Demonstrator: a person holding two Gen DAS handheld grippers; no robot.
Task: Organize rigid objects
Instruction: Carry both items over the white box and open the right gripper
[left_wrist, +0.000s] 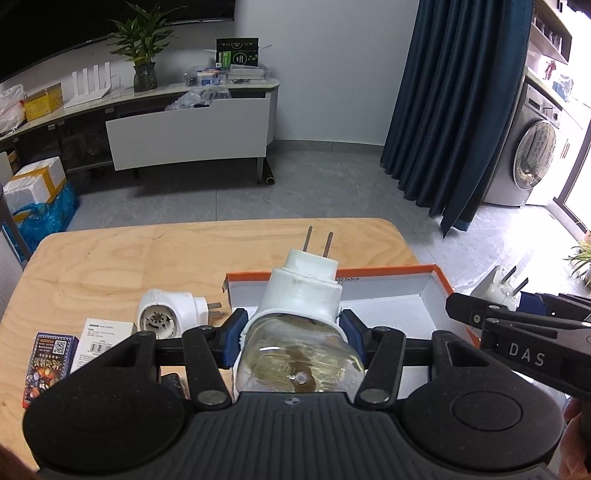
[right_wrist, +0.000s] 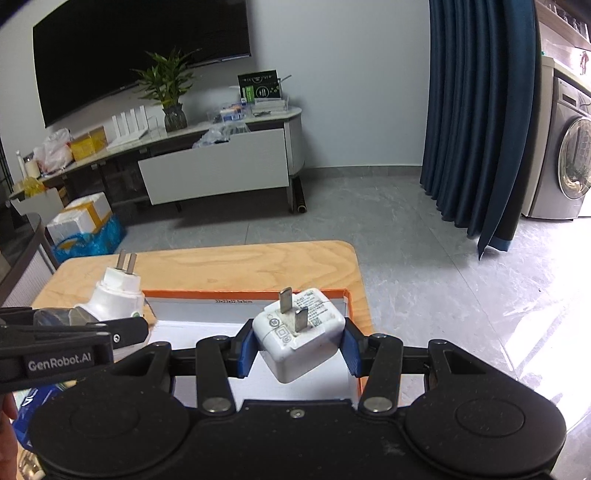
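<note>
My left gripper (left_wrist: 291, 328) is shut on a plug-in device (left_wrist: 301, 295) with a white two-pin plug body and a clear bottle of amber liquid; its pins point away, over the orange-edged box (left_wrist: 424, 273). The same device (right_wrist: 114, 295) shows at the left of the right wrist view. My right gripper (right_wrist: 297, 341) is shut on a white charger cube (right_wrist: 301, 328), prongs up, above the white inside of the box (right_wrist: 192, 308). The right gripper's side (left_wrist: 517, 317) enters the left wrist view at the right, with the charger (left_wrist: 496, 288) behind it.
On the wooden table (left_wrist: 147, 251), left of the box, lie a second white plug-in device (left_wrist: 168, 314), a white label card (left_wrist: 101, 336) and a dark printed card box (left_wrist: 46, 358). Beyond the table are grey floor, a TV cabinet, a blue curtain and a washing machine.
</note>
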